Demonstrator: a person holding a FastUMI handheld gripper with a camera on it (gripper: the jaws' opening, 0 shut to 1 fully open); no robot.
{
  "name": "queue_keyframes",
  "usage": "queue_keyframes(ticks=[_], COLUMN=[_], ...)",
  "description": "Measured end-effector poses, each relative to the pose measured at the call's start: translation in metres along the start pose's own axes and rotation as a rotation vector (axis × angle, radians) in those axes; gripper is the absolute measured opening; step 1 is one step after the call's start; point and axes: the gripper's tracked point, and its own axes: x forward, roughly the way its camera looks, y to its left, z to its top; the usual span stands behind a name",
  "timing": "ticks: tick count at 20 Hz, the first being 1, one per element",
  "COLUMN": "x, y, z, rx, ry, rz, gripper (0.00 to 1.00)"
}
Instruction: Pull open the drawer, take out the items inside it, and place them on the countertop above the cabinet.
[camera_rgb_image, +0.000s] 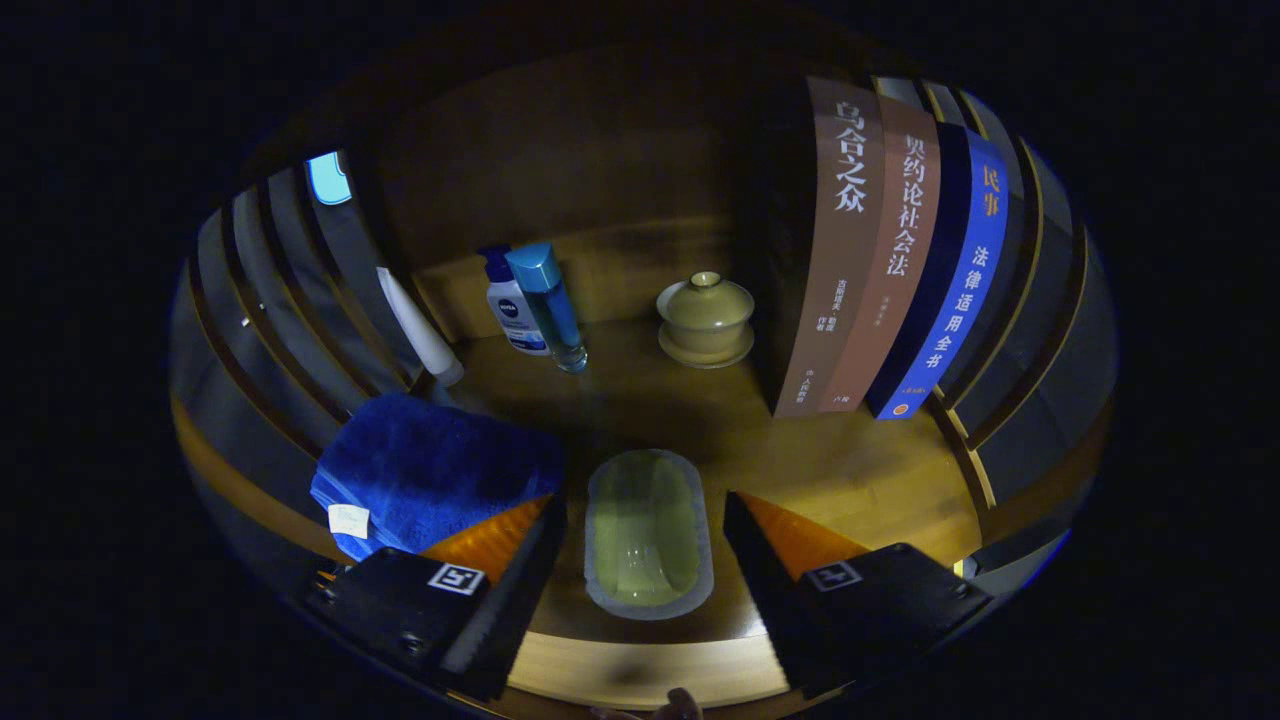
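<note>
The countertop (850, 480) already carries a green dish (648, 533) and a folded blue towel (430, 470) — so the unloading looks well along, though the drawer itself can't be checked from here. The gripper (640, 590) is spread wide, empty, the dish lying between its fingers. Beyond them: books (880, 260), a lidded cup (705, 318), two bottles (530, 300) — warm wood, dim shelf.

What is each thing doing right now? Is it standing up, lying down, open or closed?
Hand-held gripper: open, fingers either side of the soap dish, not touching it.
Soap dish: lying flat, looks empty.
Blue towel: folded, lying flat.
Lidded cup: upright on its saucer, lid on.
Blue bottle: upright, capped.
Pump bottle: upright.
White tube: leaning.
Books: standing upright, closed.
</note>
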Motion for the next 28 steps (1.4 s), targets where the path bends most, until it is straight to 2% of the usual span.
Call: queue_keyframes(ticks=[1,5,9,13,17,22,28], x=[-0.008,-0.042,-0.102,-0.165,-0.208,-0.223,-0.187], y=[0.001,0.013,0.019,0.021,0.012,0.003,-0.004], z=[-0.001,-0.011,-0.026,-0.053,-0.099,-0.176,-0.257], rx=[-0.001,-0.006,-0.048,-0.049,-0.055,-0.055,-0.044], ry=[-0.013,-0.091,-0.237,-0.385,-0.495,-0.594,-0.564], rz=[0.003,0.043,0.056,0.078,0.060,0.048,0.041], gripper=[1.00,1.00,1.00,1.00,0.99,0.99,1.00])
